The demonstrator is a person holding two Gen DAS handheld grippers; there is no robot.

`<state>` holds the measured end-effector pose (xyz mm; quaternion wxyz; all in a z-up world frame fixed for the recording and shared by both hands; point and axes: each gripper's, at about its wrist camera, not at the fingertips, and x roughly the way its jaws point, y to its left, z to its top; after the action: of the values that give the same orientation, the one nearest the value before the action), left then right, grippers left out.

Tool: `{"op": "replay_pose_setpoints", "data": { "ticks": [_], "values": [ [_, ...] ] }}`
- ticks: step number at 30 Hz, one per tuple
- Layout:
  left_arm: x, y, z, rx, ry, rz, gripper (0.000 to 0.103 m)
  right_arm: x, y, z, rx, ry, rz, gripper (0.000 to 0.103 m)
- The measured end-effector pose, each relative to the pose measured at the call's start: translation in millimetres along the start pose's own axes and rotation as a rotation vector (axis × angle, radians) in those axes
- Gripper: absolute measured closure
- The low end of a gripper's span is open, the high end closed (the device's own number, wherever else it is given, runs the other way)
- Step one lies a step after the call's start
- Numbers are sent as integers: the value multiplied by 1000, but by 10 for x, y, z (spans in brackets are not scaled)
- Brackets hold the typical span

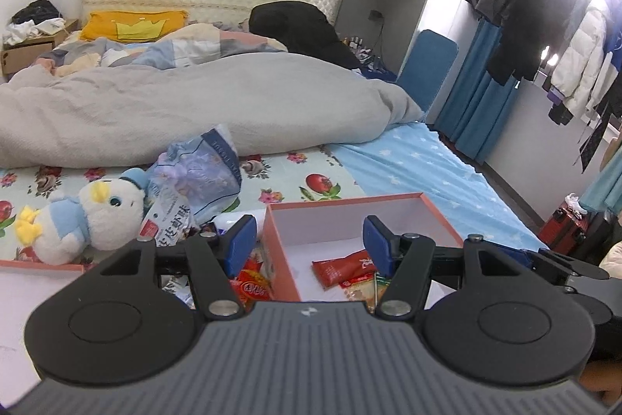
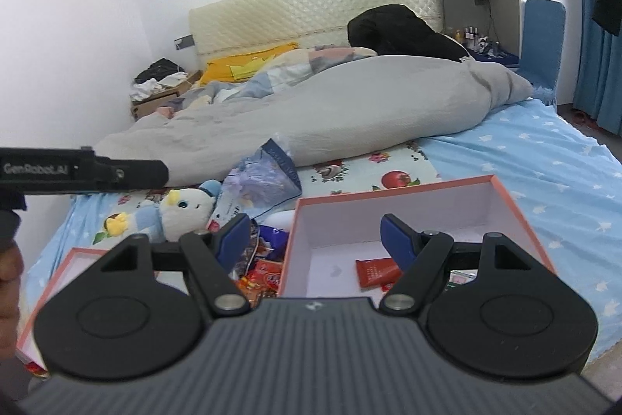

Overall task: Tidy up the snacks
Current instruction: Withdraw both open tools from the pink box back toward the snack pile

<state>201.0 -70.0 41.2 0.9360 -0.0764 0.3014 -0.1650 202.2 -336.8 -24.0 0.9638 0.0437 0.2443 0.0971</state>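
The left tongs (image 1: 309,244) are held wide open with nothing between the blue pads, above the near left wall of an orange-rimmed box (image 1: 439,216) that is set on the bed (image 1: 412,166). The right tongs (image 2: 315,242) are likewise spread apart and empty, poised over the same box (image 2: 517,216). Inside the box, on its white floor, a red sachet (image 1: 342,269) is seen towards the 5 o'clock corner, with further packets just beside it that are partly hidden by the right-hand pad. In the right wrist view the same red sachet (image 2: 375,271) is shown at 6 o'clock within the box. Outside the box, at its 9 o'clock side, a loose heap of red snack packets (image 2: 264,279) is gathered against the wall. Beyond the heap, at 10 o'clock, a crumpled pale-blue bag (image 1: 194,177) is leant against a plush duck (image 1: 83,216). A grey duvet (image 1: 194,104) is spread across the bed at 12 o'clock. An orange-edged lid (image 2: 77,255) is laid at 8 o'clock in the right wrist view.
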Motion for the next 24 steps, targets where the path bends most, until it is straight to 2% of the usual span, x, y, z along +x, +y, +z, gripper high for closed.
{"op": "replay_pose_setpoints", "data": {
  "ticks": [6, 13, 24],
  "values": [
    [-113, 151, -138, -52, -23, 26, 36, -61, 59, -151, -45, 0, 24, 28],
    [-121, 311, -385, -74, 22, 36, 32, -107, 212, -292, -91, -9, 44, 27],
    [-253, 592, -557, -99, 19, 62, 26, -80, 485, -506, -79, 6, 65, 28]
  ]
}}
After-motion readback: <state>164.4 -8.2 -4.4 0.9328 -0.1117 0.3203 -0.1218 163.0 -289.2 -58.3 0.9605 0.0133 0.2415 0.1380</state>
